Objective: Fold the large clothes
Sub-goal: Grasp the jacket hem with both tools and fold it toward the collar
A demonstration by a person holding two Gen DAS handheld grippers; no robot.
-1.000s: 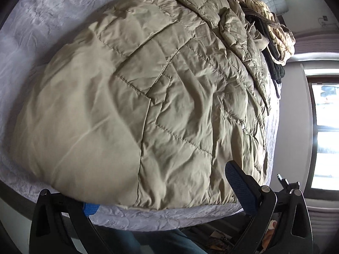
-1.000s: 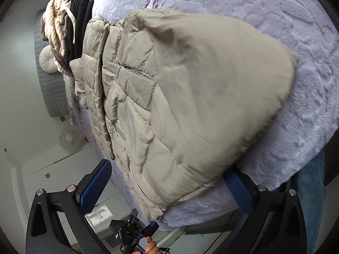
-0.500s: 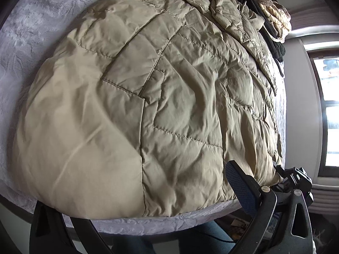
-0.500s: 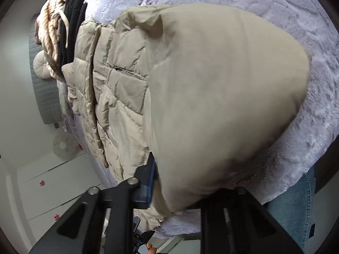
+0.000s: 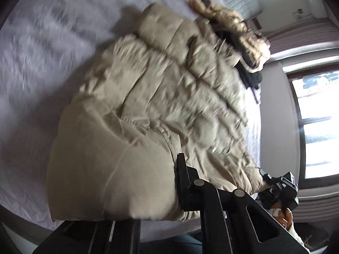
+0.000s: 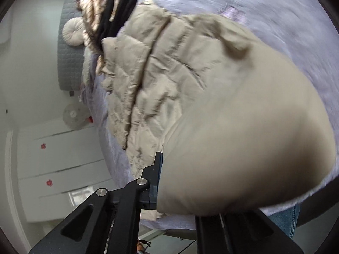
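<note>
left gripper (image 5: 161,192): jaws just closing, pinching beige puffer jacket (image 5: 169,97) hem | right gripper (image 6: 175,182): jaws just closing, clamping same hem | jacket lying ahead on bed (image 5: 42,53)

Bare bedspread (image 5: 48,48) lies wide open beside the coat (image 5: 169,89), plenty of room to pass there. At the far end, a heap of clothes (image 6: 110,14) blocks the way, touching the coat's top. Along the other side only a thin strip of bedspread shows before the bed's edge.
</note>
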